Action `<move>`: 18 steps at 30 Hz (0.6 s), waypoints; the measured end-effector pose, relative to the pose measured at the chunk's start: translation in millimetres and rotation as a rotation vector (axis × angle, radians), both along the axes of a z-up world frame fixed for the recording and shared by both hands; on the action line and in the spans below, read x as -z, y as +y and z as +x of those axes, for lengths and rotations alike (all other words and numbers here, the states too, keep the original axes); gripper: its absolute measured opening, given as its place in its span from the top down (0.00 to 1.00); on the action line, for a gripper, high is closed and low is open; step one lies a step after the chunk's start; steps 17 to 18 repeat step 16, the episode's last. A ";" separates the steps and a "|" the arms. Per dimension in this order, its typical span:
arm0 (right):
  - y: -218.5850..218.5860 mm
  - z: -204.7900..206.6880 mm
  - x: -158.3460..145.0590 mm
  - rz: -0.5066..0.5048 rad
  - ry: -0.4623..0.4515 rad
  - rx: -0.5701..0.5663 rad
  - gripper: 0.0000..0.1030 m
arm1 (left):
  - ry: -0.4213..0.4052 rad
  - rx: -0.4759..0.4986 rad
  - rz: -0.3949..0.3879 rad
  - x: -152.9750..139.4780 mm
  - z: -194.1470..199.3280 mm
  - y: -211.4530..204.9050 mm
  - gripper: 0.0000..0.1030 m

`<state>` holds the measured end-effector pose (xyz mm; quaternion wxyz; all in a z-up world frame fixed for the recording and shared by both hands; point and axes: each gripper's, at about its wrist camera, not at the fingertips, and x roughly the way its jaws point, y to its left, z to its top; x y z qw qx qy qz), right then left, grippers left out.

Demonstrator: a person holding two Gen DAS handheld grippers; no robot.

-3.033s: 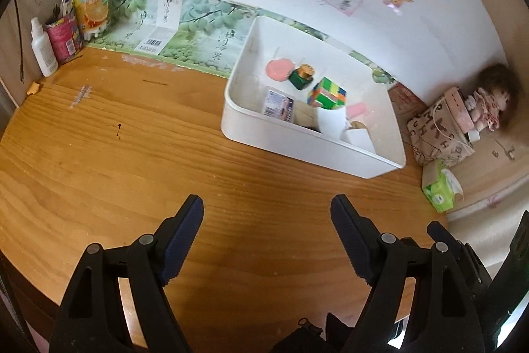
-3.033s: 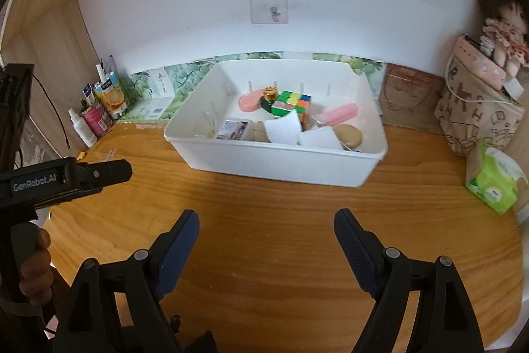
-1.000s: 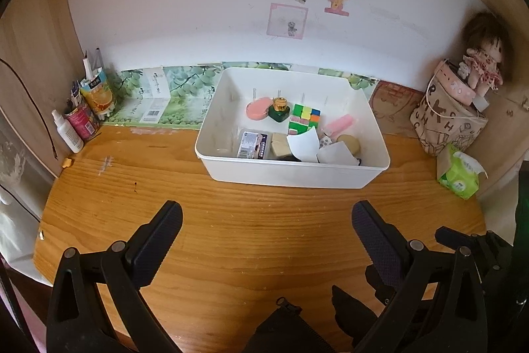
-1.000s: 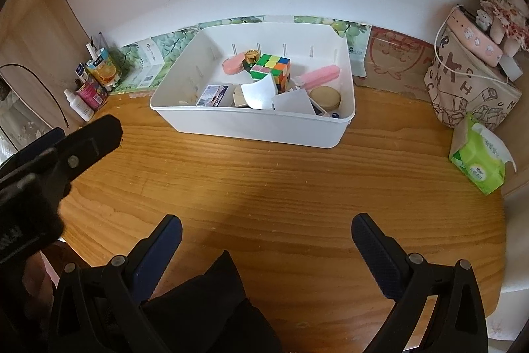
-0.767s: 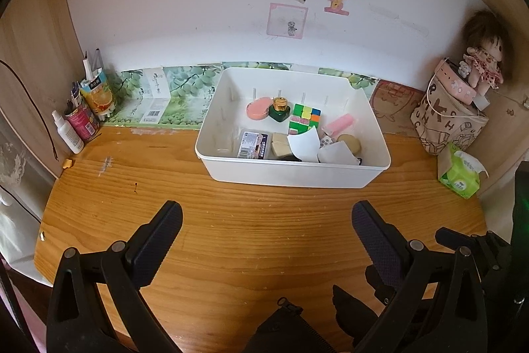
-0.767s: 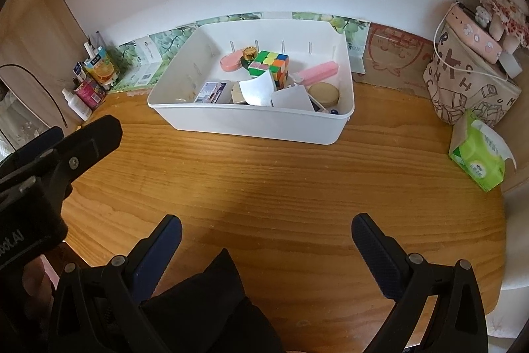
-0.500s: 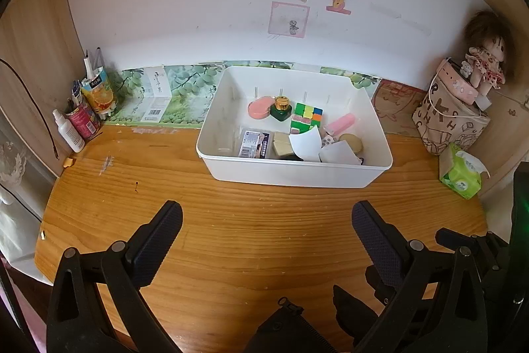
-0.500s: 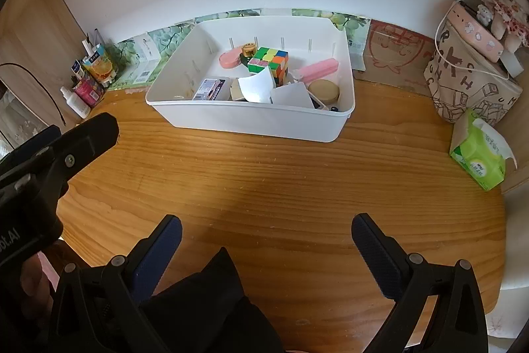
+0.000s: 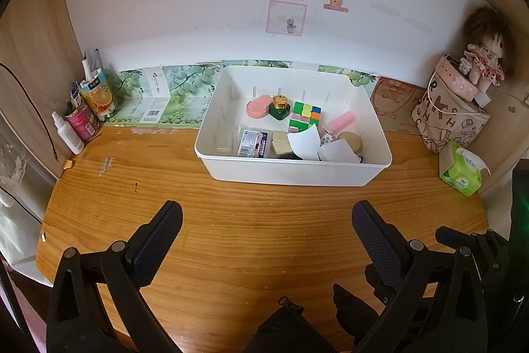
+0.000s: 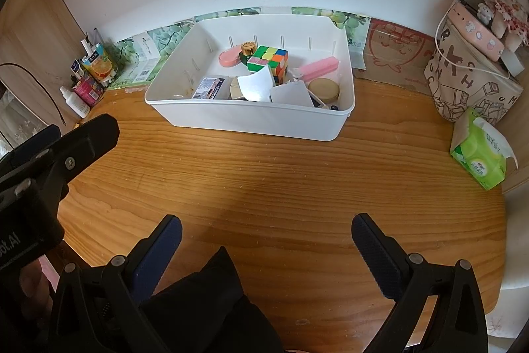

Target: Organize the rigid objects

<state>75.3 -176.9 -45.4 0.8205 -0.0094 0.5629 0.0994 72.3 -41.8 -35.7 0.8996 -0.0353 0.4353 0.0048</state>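
Above the near edge of the wooden desk (image 9: 264,220), the left gripper (image 9: 266,222) and right gripper (image 10: 266,230) both gape wide, empty, well short of the white bin (image 9: 291,172) holding a puzzle cube (image 9: 305,116).

A wooden worktop (image 9: 264,237) with visible grain runs to a white back wall (image 9: 198,5). At ten o'clock stand a white spray bottle (image 9: 67,134), a pink can (image 9: 81,121) and an orange juice pouch (image 9: 97,96). At three o'clock a green tissue pack (image 9: 461,169) lies just beside a beige lettered bag (image 9: 449,121), with a brown-haired doll (image 9: 486,52) atop it.
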 end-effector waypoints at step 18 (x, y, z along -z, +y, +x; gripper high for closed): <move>0.2 -0.1 -0.1 0.000 0.001 0.000 0.00 | -0.001 0.001 0.000 0.3 -0.9 0.1 0.01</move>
